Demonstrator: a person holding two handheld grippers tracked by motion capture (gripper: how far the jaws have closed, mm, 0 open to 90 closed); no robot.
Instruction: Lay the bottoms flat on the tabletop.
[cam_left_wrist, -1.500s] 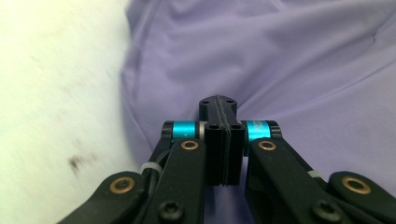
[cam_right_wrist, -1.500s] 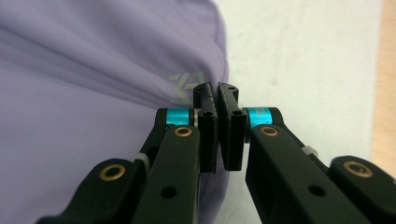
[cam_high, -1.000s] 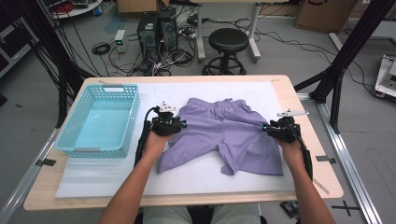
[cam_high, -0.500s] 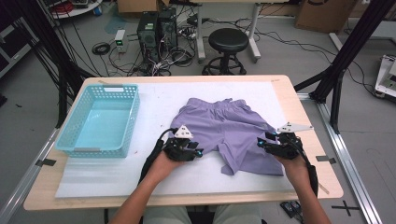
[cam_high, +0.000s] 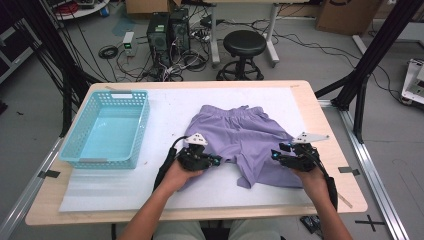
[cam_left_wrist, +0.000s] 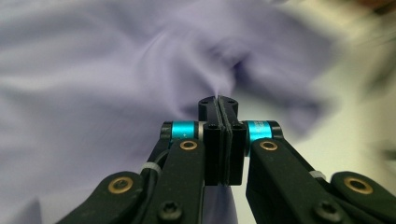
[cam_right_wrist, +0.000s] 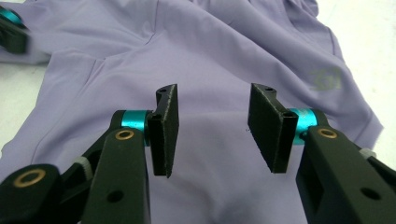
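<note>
Shorts (cam_high: 245, 142), lilac and rumpled, lie on the white mat (cam_high: 170, 107) at the middle of the table (cam_high: 310, 95), waistband toward twelve o'clock and legs toward six. In the high view the left gripper (cam_high: 216, 161) sits at the eight o'clock edge of the shorts, on the left leg hem. Its jaws have just been closing and now stand pressed together; in the left gripper view (cam_left_wrist: 218, 103) the pads meet with no gap, and lilac cloth gathers into folds right at their tips, though whether a pinch of cloth lies between them I cannot tell through the blur. The right gripper (cam_high: 276, 154) is at the four o'clock side, over the right leg. In the right gripper view (cam_right_wrist: 212, 128) its jaws are spread apart above flat cloth, nothing between the pads. A faint logo (cam_right_wrist: 326, 78) shows on the shorts at two o'clock from those jaws. A blue basket (cam_high: 142, 125) stands at nine o'clock of the shorts, well apart.
</note>
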